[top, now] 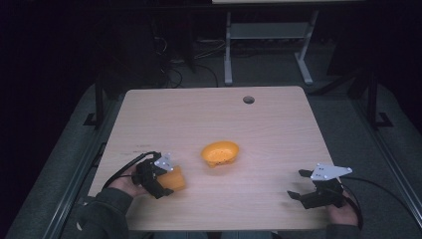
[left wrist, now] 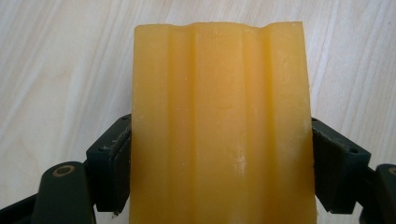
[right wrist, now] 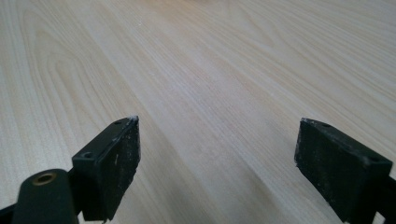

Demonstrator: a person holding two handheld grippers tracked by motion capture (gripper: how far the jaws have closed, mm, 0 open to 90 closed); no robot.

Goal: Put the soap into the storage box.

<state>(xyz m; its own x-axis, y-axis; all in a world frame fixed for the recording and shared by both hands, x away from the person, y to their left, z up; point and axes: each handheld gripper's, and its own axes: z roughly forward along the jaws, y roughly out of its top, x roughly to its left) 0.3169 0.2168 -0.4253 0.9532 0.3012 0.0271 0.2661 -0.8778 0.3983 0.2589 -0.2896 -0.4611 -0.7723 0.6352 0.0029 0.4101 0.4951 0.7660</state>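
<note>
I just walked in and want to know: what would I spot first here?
The ridged yellow-orange block clamped in the left gripper at the pale wooden table's near left. Next, the small orange plastic bowl at the table's middle, and the right gripper wide open, holding nothing, near right.

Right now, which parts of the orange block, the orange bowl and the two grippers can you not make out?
- Orange block: left gripper view, near end cut off by the bottom edge; high view, partly covered by the left gripper.
- Orange bowl: high view, too small and dim to tell the specks inside.
- Right gripper: right gripper view, jaws open with nothing between; body cut off by the bottom edge.
</note>
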